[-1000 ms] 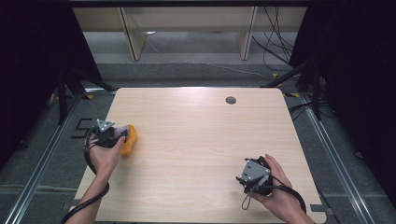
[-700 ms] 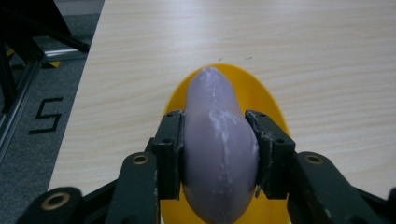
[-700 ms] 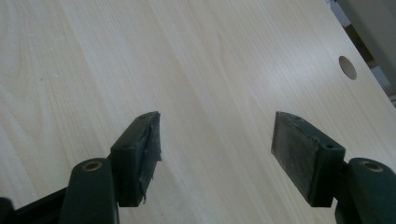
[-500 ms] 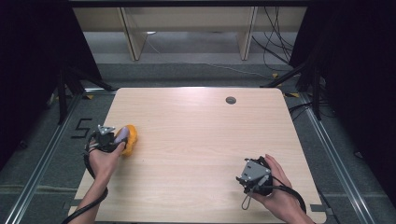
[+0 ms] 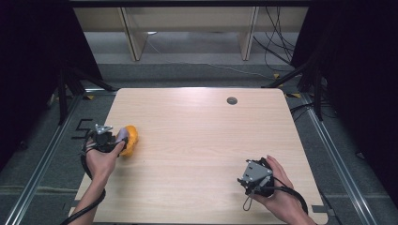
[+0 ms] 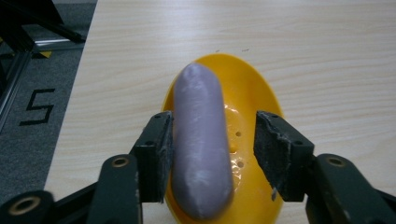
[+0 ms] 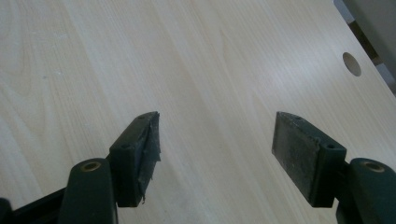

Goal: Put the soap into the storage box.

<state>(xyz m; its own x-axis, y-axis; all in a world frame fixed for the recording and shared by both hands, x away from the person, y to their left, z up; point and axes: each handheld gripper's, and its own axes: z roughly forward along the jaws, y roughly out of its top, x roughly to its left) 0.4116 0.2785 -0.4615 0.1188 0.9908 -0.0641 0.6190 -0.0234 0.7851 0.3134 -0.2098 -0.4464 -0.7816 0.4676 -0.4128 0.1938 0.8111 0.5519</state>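
The only writing I can read is a black "5" [image 6: 39,106] marked on the dark floor [image 5: 47,154] just off the table's left edge; nothing on the things themselves carries a label.

My left gripper [image 6: 214,151] hangs over a yellow oval dish [image 6: 254,93] near the left edge of the table [image 5: 206,140]. In the dish lies a pale purple sausage-shaped piece [image 6: 201,140]. In the left gripper view its long axis runs straight away from me, along the dish's own length, one rounded end toward the camera and the other pointing at the far rim. It sits left of the dish's middle. My jaws have just been opening: the piece is between them, the left pad right against its side, the right pad standing clear with bare yellow showing in the gap.

My right gripper [image 7: 215,154] rests in my right hand [image 5: 281,197] near the table's front right corner, jaws spread wide over bare wood, nothing between them. A round hole [image 7: 351,64] in the tabletop lies farther off.
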